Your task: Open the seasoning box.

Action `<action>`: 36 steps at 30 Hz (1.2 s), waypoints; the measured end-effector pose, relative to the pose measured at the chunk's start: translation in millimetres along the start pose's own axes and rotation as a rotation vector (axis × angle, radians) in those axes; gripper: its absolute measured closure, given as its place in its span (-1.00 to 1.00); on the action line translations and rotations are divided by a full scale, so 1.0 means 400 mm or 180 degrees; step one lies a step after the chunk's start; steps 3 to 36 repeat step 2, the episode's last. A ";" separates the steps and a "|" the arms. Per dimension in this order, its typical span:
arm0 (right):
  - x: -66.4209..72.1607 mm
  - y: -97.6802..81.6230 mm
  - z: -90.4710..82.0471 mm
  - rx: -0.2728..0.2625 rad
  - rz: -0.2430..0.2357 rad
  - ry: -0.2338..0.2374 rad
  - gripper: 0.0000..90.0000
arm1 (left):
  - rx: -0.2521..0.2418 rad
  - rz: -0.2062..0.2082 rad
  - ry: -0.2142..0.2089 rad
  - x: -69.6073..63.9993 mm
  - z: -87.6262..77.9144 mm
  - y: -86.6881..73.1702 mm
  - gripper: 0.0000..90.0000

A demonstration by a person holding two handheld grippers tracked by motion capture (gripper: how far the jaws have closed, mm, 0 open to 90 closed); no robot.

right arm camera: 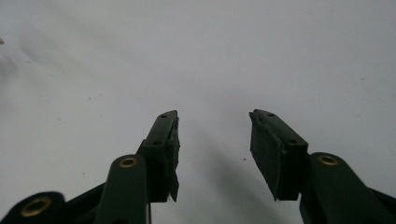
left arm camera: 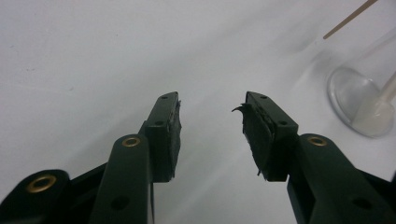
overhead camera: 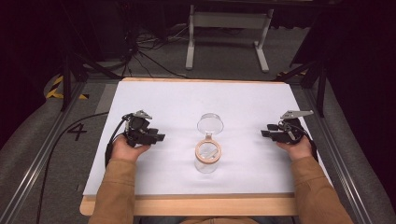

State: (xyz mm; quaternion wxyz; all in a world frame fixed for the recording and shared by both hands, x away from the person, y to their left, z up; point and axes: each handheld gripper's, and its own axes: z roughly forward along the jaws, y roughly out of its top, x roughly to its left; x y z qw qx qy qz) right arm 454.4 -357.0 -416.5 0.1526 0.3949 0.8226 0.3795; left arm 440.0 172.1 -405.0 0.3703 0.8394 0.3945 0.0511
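A clear glass jar (overhead camera: 208, 157) with a tan wooden rim stands at the middle of the white mat (overhead camera: 177, 100). A clear round lid (overhead camera: 210, 123) sits just behind it, seemingly joined to it by a small clasp. My left gripper (overhead camera: 159, 137) rests on the mat left of the jar, pointing toward it, jaws open and empty. In the left gripper view the gripper (left arm camera: 212, 100) stands open over bare mat, with the jar's glass base (left arm camera: 359, 102) at the right. My right gripper (overhead camera: 265, 134) lies right of the jar, open and empty; the right gripper view shows the gripper (right arm camera: 215, 116) above plain mat.
The mat covers a wooden table (overhead camera: 187, 205) whose front edge shows bare wood. Metal rails (overhead camera: 42, 154) run along both sides. A white frame (overhead camera: 229, 28) and cables lie on the floor beyond the table.
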 end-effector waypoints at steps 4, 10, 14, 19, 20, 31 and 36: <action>0.001 -0.001 0.003 0.0006 -0.0007 0.0004 0.13 | -0.0009 0.0013 0.0007 0.001 0.001 0.000 0.23; 0.001 -0.001 0.003 0.0006 -0.0007 0.0004 0.13 | -0.0009 0.0013 0.0007 0.001 0.001 0.000 0.23; 0.001 -0.001 0.003 0.0006 -0.0007 0.0004 0.13 | -0.0009 0.0013 0.0007 0.001 0.001 0.000 0.23; 0.001 -0.001 0.003 0.0006 -0.0007 0.0004 0.13 | -0.0009 0.0013 0.0007 0.001 0.001 0.000 0.23; 0.001 -0.001 0.003 0.0006 -0.0007 0.0004 0.13 | -0.0009 0.0013 0.0007 0.001 0.001 0.000 0.23; 0.001 -0.001 0.003 0.0006 -0.0007 0.0004 0.13 | -0.0009 0.0013 0.0007 0.001 0.001 0.000 0.23; 0.001 -0.001 0.003 0.0006 -0.0007 0.0004 0.13 | -0.0009 0.0013 0.0007 0.001 0.001 0.000 0.23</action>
